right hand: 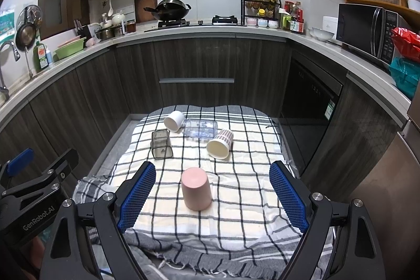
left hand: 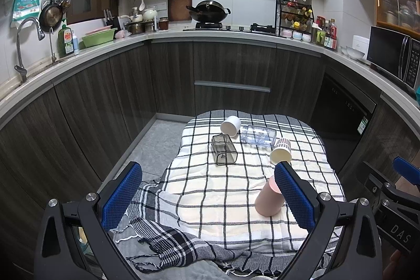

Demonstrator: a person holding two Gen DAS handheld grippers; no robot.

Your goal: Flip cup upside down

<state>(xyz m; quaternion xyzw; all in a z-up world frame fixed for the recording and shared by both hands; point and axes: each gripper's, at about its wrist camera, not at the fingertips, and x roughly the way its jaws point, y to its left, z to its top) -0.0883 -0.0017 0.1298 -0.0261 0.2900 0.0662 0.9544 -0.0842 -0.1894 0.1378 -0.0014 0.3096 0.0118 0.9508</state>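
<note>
We found the pale pink plastic tumbler [right hand: 196, 191] standing mouth-down on the black-and-white checked cloth [right hand: 236, 214], its closed base uppermost, so in our judgement it was already inverted, and any further flipping would fall to the four vessels lying on their sides farther back. The pink tumbler stood straight ahead of the right gripper [right hand: 212, 197], roughly centred between its blue-padded fingers [right hand: 136, 197], which were spread wide and gripped nothing; its long axis ran upright, leaning slightly in the fisheye. The left gripper [left hand: 208, 197] was likewise spread and empty, and from it the tumbler [left hand: 267, 197] sat off to the right, partly hidden behind the right-hand pad, so we reckoned the right hand the better placed for it. Beyond lay a smoky grey square-sided transparent cup [right hand: 161, 144], a white cup [right hand: 173, 120], a clear plastic bottle-like jar [right hand: 200, 128] and a striped paper cup [right hand: 220, 144], the last with its mouth toward us. The right wrist view showed the tumbler whole and clear of both pads; the left wrist view could not show that, and there the pad perhaps only overlapped it in line of sight.
</note>
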